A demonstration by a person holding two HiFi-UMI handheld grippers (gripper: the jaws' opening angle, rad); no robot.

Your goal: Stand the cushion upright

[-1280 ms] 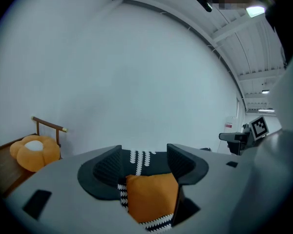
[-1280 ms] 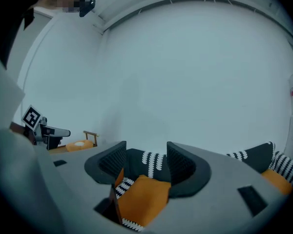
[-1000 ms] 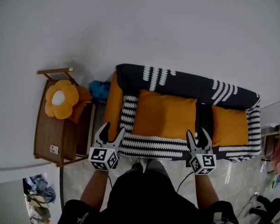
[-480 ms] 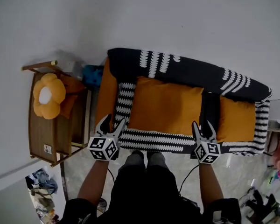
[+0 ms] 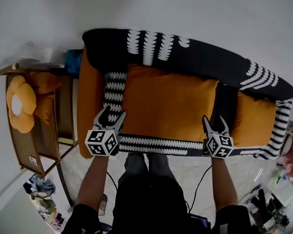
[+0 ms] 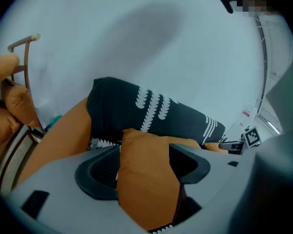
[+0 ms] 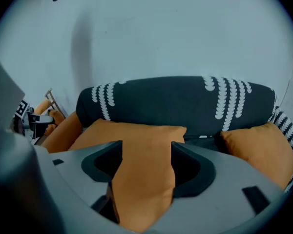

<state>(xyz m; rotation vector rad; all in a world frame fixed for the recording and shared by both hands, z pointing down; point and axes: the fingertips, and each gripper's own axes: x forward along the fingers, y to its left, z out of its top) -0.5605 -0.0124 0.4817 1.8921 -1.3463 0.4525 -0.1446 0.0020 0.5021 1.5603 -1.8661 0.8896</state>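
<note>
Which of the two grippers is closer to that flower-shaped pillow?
Left. The left gripper is at the large orange cushion's front corner nearest the flower pillow; the right gripper is at the far corner. Both jaws have just been opening, cushion showing between them.

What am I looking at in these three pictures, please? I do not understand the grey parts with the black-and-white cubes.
No robot here: a person holds hand tongs in each hand, the left tongs and the right tongs. The marker cubes belong to them. The head view comes from a camera on the person's head, looking steeply down; the two gripper views come from cameras riding on the tongs, looking along their jaws. Below is a black patterned sofa with a large orange cushion lying flat on its seat and a smaller orange cushion beside it. Both tongs have just been opening; the large cushion shows between each pair of jaws, but nothing is gripped yet.
</note>
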